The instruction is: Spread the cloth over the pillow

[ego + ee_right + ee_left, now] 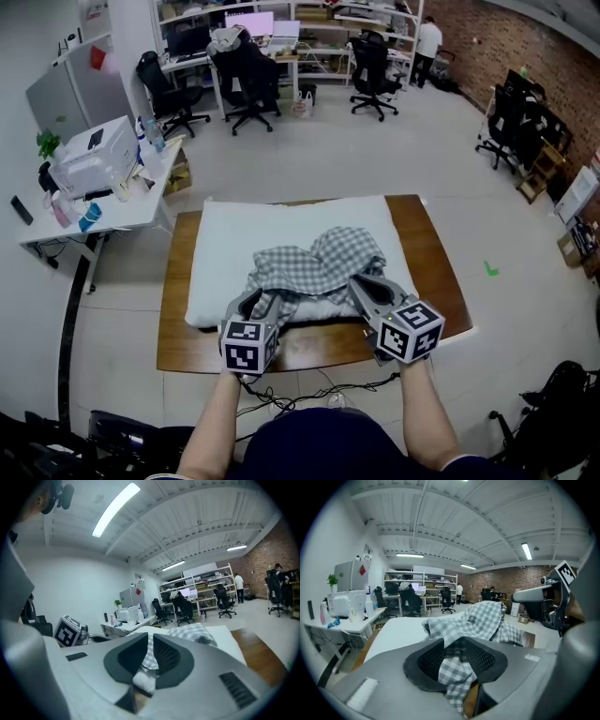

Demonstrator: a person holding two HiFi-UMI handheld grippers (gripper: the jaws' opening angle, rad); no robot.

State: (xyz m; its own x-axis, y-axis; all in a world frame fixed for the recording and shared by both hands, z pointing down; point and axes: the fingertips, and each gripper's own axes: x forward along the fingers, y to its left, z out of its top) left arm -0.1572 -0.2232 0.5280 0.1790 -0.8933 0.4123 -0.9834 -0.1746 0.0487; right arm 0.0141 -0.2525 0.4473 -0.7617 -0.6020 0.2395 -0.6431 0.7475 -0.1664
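A white pillow [234,244] lies on a brown wooden table [433,253]. A grey and white checked cloth [319,262] sits bunched on the pillow's near half. My left gripper [260,302] is at the cloth's near left edge, and in the left gripper view a fold of the cloth [454,667] is pinched between its jaws. My right gripper [359,284] is at the near right edge, its narrow jaws shut on a strip of the cloth [149,656]. Both grippers are low over the pillow's front edge.
A white desk [103,202] with a printer and bottles stands to the left of the table. Black office chairs [248,80] and shelves fill the back of the room, where a person [428,42] stands. Cables [291,398] lie on the floor by the table's near edge.
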